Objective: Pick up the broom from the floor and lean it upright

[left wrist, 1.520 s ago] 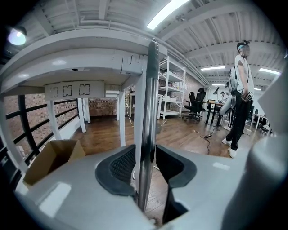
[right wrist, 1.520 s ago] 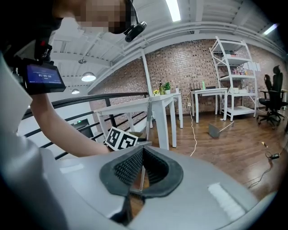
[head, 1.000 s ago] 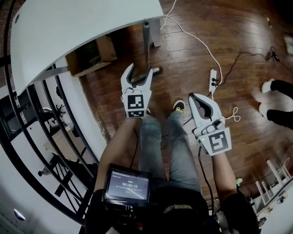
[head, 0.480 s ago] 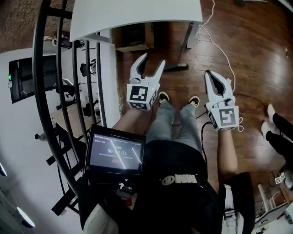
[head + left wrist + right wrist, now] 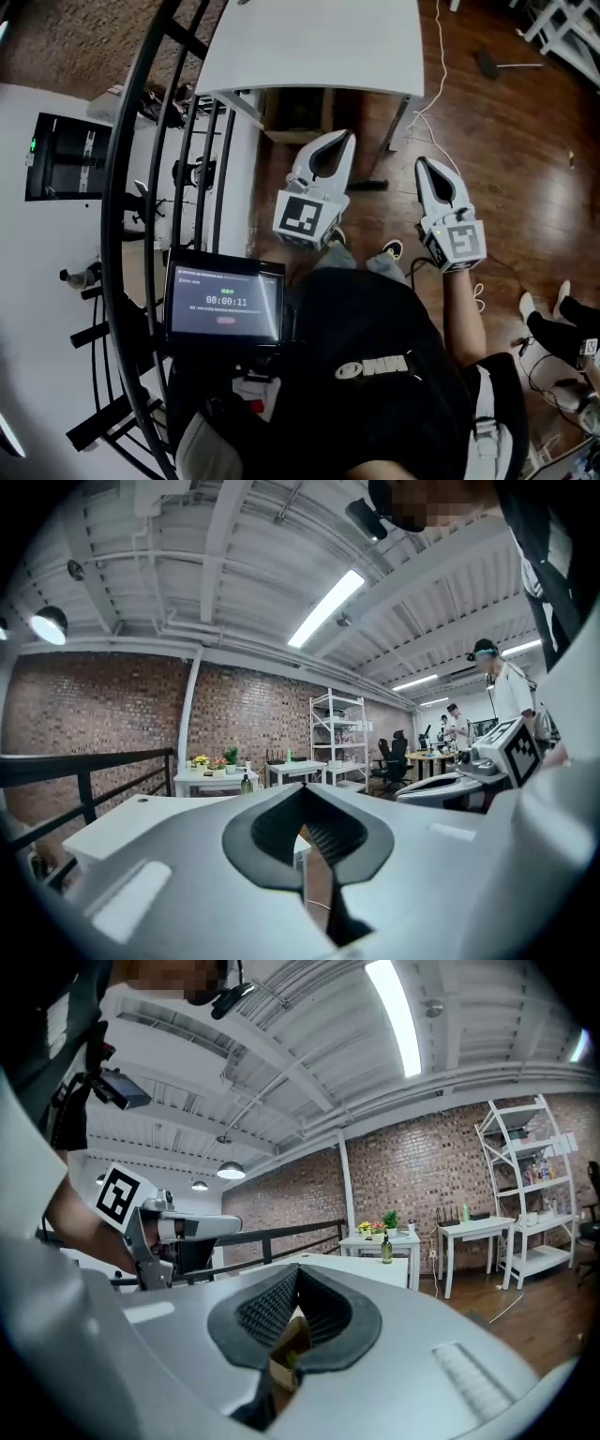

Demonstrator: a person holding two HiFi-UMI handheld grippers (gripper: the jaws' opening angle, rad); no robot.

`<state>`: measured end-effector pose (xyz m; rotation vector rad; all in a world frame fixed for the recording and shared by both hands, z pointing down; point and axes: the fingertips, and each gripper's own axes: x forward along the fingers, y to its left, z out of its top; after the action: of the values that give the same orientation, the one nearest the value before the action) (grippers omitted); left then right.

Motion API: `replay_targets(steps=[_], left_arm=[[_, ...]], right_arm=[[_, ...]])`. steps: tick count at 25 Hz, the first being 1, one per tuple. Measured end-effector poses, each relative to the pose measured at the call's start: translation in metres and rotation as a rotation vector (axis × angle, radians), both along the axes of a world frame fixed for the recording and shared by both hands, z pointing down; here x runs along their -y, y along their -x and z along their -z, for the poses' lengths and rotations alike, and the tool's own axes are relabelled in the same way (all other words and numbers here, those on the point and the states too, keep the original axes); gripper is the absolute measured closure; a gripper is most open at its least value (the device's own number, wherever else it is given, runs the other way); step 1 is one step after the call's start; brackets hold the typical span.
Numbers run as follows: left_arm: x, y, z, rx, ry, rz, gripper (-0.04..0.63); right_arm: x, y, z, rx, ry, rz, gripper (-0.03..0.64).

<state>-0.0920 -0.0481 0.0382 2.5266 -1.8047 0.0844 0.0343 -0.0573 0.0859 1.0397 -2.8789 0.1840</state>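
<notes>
A dark-headed thing with a thin pale handle [image 5: 506,65], possibly the broom, lies on the wooden floor at the top right of the head view, far from both grippers. My left gripper [image 5: 347,137] is raised beside the white table's near edge, jaws shut with nothing between them; its own view shows the tips [image 5: 302,789] meeting. My right gripper [image 5: 419,162] is held up to its right, jaws also shut and empty, tips [image 5: 295,1269] together. Both point level across the room, side by side.
A white table [image 5: 309,47] stands ahead with a cardboard box [image 5: 295,112] under it and a grey leg [image 5: 398,122]. A black railing [image 5: 178,141] runs along the left. A white cable [image 5: 436,84] trails over the floor. Another person's feet [image 5: 544,309] are at the right.
Both grippers have risen from near the floor to about table height. The left jaws, open before, have closed on nothing. The head view now looks over the table.
</notes>
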Motion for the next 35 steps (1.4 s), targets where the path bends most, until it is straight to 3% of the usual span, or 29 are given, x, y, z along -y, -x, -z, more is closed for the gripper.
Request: replay_targets(steps=[4, 8, 35], left_arm=[[0.001, -0.004, -0.023, -0.041, 0.04, -0.005, 0.58], [0.0, -0.008, -0.036, -0.034, 0.053, 0.002, 0.58], [0.005, -0.038, -0.025, -0.01, 0.047, -0.065, 0.58]], right_arm=[[0.001, 0.009, -0.018, 0.044, 0.042, 0.007, 0.612], [-0.006, 0.017, -0.025, 0.021, 0.062, 0.025, 0.612], [-0.003, 0.012, 0.0, 0.018, -0.001, -0.009, 0.614]])
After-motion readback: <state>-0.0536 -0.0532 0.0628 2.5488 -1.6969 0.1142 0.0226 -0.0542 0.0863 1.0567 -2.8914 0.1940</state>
